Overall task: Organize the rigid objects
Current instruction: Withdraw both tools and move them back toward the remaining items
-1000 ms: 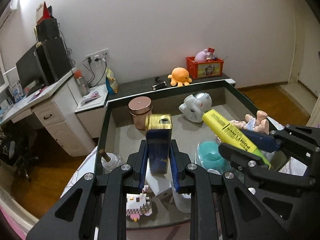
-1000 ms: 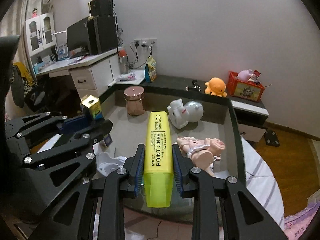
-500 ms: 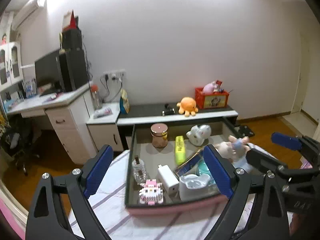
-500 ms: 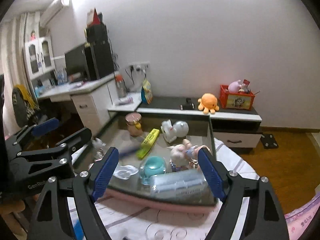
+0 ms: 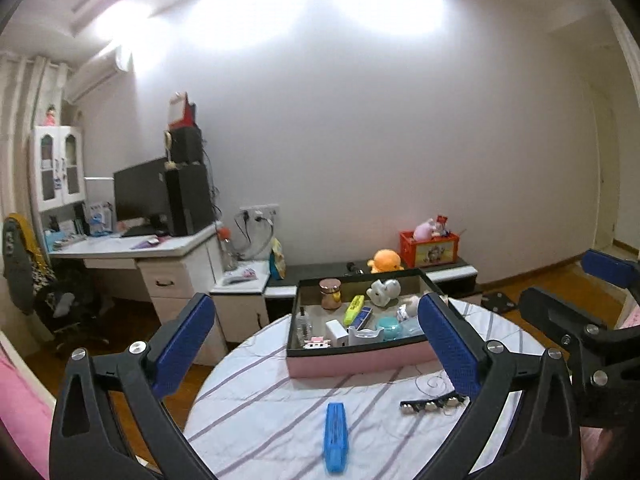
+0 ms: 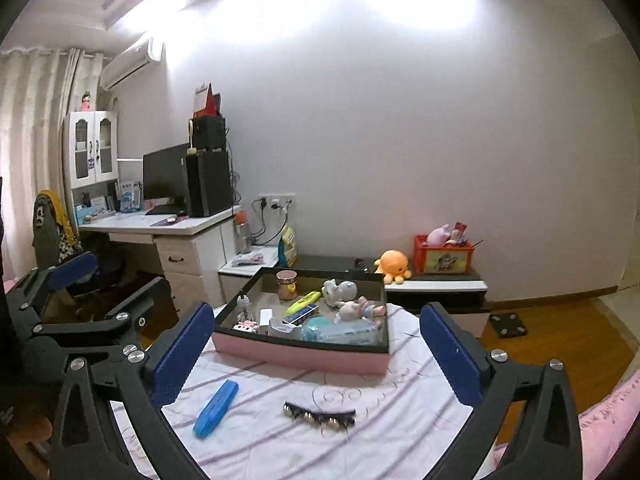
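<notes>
A pink box (image 5: 360, 362) (image 6: 300, 352) with a dark rim stands at the far side of a round table. It holds several items, among them a yellow highlighter (image 5: 354, 305) (image 6: 303, 302), a blue and gold box (image 5: 362, 317), a white figurine (image 5: 383, 290) and a doll (image 6: 360, 308). A blue case (image 5: 335, 436) (image 6: 216, 407) and a black strip with bells (image 5: 434, 404) (image 6: 319, 417) lie on the cloth in front of the box. My left gripper (image 5: 316, 344) and right gripper (image 6: 316, 346) are both open and empty, held back from the box.
The table has a white striped cloth (image 5: 280, 400). Behind it are a white desk with a monitor (image 5: 140, 200), a low dark shelf with an orange plush (image 5: 386, 261) and a red box (image 5: 430, 246). The right gripper shows at the right of the left wrist view (image 5: 592, 320).
Both grippers let go of the blue and gold box and the yellow highlighter in the pink box, opened wide, and pulled back and up from it.
</notes>
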### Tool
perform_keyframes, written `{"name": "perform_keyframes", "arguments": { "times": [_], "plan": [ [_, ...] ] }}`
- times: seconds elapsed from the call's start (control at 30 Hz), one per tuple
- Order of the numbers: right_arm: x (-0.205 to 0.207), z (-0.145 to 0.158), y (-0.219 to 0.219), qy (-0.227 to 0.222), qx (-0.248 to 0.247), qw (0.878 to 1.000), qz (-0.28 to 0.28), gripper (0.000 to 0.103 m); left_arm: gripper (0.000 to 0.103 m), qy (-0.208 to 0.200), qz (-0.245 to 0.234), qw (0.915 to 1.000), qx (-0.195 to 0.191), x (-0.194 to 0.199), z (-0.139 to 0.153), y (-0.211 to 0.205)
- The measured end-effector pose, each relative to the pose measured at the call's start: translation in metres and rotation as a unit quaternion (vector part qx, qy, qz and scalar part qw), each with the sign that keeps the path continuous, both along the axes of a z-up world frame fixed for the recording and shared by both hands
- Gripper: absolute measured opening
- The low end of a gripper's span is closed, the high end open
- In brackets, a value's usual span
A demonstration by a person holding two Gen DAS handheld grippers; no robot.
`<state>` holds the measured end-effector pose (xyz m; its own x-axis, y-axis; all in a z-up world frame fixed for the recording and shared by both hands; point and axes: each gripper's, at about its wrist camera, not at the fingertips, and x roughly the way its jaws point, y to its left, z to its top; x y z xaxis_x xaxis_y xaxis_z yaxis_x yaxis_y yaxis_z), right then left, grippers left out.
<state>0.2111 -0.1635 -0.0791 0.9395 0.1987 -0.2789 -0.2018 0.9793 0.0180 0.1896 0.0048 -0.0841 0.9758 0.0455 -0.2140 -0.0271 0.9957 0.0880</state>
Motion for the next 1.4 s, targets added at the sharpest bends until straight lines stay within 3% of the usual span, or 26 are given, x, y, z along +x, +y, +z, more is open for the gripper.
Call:
{"name": "perform_keyframes", "arguments": {
  "times": [0.23,0.47,0.93,1.07,1.2,1.3,1.4],
  "plan": [
    [-0.058,0.008,0.001,-0.034,-0.003,0.999,-0.015,0.103,0.103,-0.019,0.000,0.9998,-0.003,-0.055,0.007,0.000],
    [-0.092,0.011,0.001,-0.046,-0.007,0.999,-0.025,0.103,0.103,-0.026,-0.007,0.9996,-0.011,-0.082,0.010,0.002],
    [-0.098,0.005,0.000,-0.042,-0.009,0.999,-0.028,0.103,0.103,-0.013,-0.011,0.9998,-0.010,-0.085,0.003,0.002],
    [-0.081,-0.011,-0.001,-0.016,-0.012,0.999,-0.031,0.103,0.103,0.020,-0.015,0.9997,-0.003,-0.066,-0.015,-0.001],
    [-0.054,-0.042,-0.005,0.032,-0.020,0.999,-0.038,0.103,0.103,0.092,-0.038,0.9950,-0.006,-0.032,-0.054,-0.002],
    [-0.028,-0.072,-0.009,0.081,-0.029,0.995,-0.047,0.103,0.103,0.173,-0.056,0.9832,-0.020,0.000,-0.097,0.000],
    [-0.001,-0.103,-0.014,0.133,-0.028,0.989,-0.050,0.103,0.103,0.226,-0.049,0.9727,-0.024,0.024,-0.133,0.001]
  ]
}}
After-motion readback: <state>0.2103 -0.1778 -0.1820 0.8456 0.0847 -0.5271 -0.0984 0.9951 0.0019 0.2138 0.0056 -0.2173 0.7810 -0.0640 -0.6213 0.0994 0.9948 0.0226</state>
